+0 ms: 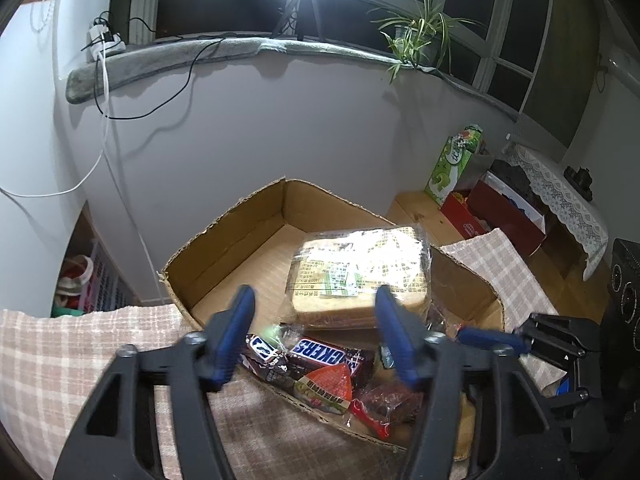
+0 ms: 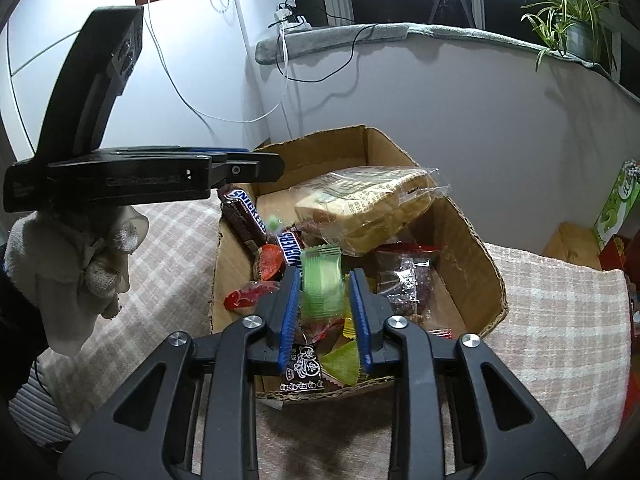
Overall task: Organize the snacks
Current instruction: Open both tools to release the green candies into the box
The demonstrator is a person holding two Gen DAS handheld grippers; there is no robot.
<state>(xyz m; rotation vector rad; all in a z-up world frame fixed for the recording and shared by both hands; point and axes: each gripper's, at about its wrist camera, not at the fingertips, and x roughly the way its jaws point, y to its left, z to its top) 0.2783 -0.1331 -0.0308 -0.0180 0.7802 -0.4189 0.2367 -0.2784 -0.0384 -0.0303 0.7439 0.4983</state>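
Observation:
An open cardboard box (image 1: 224,248) on a checked cloth holds a bagged loaf of bread (image 1: 360,272), Snickers bars (image 1: 324,354) and several small wrapped snacks. My left gripper (image 1: 316,296) hangs above the box's near edge, jaws wide open with nothing between them; from the side it appears as left gripper (image 2: 240,164). My right gripper (image 2: 325,274) is over the near end of the box (image 2: 472,240). A blurred light-green packet (image 2: 322,288) sits between its blue pads, which stand slightly clear of it. A small green blur (image 2: 273,222) shows beside the Snickers bars (image 2: 246,216).
The pink checked cloth (image 2: 560,320) covers the surface around the box. A pale stuffed toy (image 2: 92,264) lies at left. A green carton (image 1: 454,164) and a red box (image 1: 496,212) stand at the right. The wall and a windowsill with a plant (image 1: 416,36) rise behind.

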